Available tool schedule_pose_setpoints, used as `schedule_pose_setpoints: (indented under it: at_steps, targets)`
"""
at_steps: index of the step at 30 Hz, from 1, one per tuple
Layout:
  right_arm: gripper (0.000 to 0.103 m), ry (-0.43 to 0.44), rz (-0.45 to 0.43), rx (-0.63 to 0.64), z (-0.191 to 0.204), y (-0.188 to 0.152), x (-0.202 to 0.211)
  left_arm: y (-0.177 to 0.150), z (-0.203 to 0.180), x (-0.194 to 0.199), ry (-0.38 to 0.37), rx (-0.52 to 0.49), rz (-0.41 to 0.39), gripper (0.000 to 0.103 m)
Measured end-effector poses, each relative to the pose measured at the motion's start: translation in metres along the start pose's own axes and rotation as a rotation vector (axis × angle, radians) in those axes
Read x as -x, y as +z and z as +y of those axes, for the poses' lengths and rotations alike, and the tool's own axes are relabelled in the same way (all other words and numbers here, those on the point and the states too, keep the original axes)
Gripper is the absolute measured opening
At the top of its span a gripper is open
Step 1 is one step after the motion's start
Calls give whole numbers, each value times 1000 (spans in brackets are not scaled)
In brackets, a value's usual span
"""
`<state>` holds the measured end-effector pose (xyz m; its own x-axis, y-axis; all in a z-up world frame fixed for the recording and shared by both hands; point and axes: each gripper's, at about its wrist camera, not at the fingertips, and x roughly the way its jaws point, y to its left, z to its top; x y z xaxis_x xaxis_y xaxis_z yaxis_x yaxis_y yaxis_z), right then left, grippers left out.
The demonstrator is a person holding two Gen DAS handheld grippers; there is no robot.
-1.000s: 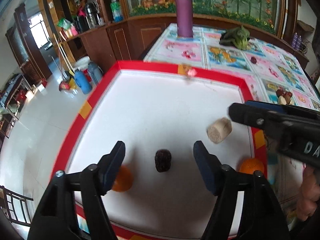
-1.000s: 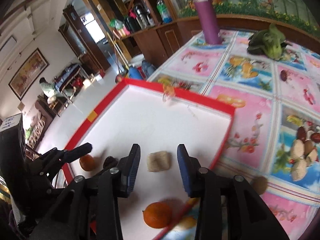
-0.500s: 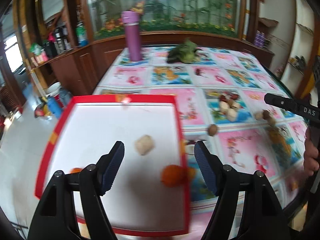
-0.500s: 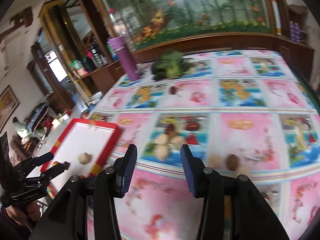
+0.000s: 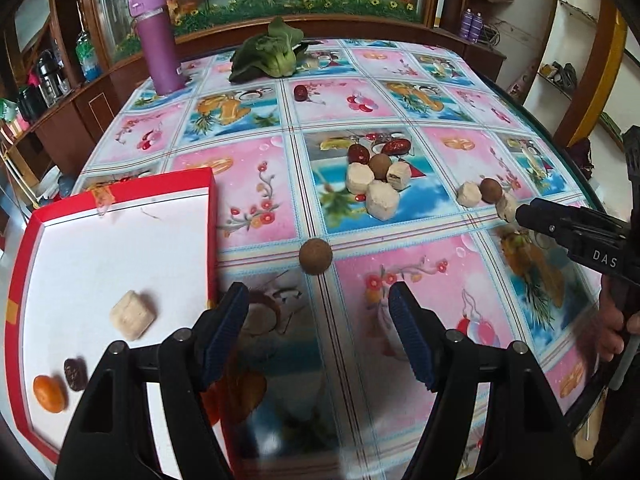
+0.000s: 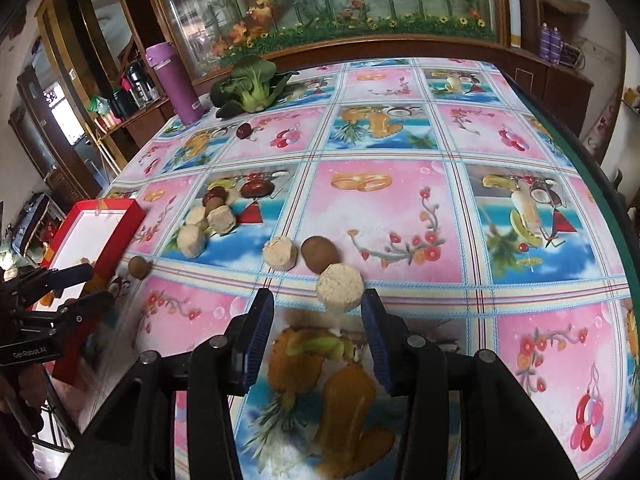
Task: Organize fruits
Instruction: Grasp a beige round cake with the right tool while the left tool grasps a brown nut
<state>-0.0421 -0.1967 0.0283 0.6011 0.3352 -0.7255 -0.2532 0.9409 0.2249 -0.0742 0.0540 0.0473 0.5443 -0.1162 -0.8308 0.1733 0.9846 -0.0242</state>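
Red tray (image 5: 211, 216), table's left edge: near corner hidden behind left gripper (image 5: 318, 336); fingers spread, empty. Right gripper (image 6: 318, 334): fingers spread, empty, pale round fruit (image 6: 340, 287) just beyond; others loose on table

Tangerine (image 5: 49, 393) partly hidden — left fingers (image 5: 224, 332) overlap tray (image 5: 212, 216).
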Motion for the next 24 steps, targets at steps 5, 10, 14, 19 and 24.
schedule_pose_setpoints:
  at_steps: [5, 10, 14, 19, 24]
  targets:
    - [45, -8, 14, -1, -3, 0, -8, 9, 5, -13, -17, 10, 23, 73]
    - [45, -36, 15, 15, -2, -2, -12, 14, 5, -25, -14, 4, 38, 73]
    - [45, -27, 17, 4, -5, -2, -14, 18, 3, -32, -26, -10, 47, 55]
    - [40, -22, 29, 5, -4, -3, -17, 18, 3, -42, -44, -10, 70, 35]
    - [37, -21, 28, 21, -3, -4, -20, 18, 4, -42, -51, -15, 63, 26]
